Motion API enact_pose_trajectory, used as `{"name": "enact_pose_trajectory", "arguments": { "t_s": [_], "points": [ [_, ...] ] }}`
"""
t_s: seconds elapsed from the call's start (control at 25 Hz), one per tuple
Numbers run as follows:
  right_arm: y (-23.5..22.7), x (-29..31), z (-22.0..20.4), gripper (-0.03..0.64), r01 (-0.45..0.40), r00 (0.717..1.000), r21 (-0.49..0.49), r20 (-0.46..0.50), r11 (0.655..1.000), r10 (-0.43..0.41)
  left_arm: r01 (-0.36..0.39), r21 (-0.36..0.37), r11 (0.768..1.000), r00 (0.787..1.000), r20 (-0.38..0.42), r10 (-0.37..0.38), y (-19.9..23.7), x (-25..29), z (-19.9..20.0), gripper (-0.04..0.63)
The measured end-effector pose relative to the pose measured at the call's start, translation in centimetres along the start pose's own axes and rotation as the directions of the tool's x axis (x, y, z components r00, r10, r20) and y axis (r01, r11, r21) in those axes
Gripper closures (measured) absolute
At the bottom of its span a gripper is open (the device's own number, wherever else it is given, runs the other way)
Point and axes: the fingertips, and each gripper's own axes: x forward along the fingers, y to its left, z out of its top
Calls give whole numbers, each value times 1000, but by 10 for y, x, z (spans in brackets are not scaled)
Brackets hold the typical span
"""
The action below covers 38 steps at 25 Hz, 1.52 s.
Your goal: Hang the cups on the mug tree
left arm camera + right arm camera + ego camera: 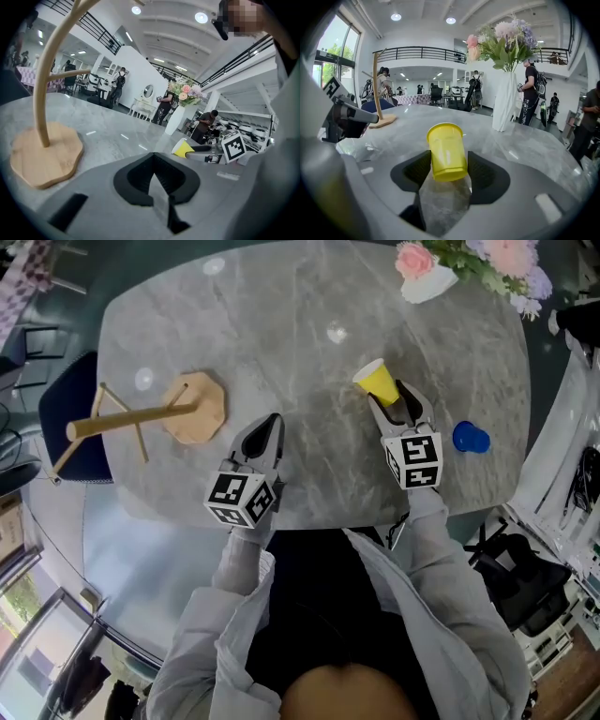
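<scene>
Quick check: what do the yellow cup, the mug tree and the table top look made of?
Yellow cup: probably plastic; smooth, evenly coloured, slight sheen.
Mug tree: pale unpainted wood by its look, with a matte tan surface.
Table top: polished grey stone or a stone-look slab; it is veined and reflects the lights.

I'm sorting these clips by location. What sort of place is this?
Probably a large showroom or open hall: a railed mezzanine, ceiling spotlights, and several people standing beyond the grey marble table.
</scene>
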Motion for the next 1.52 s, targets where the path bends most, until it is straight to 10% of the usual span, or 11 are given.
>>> {"name": "enact_pose_trajectory", "arguments": {
  "t_s": [0.76, 1.52],
  "points": [
    [75, -109, 107, 362, -60, 977, -112, 196, 992, 81, -85, 21, 996, 985, 155, 80, 5, -125, 41, 598],
    [257, -111, 170, 365, -484, 853, -35, 206, 874, 480, -295, -107, 949, 906, 283, 314, 49, -249, 19, 598]
  ]
}}
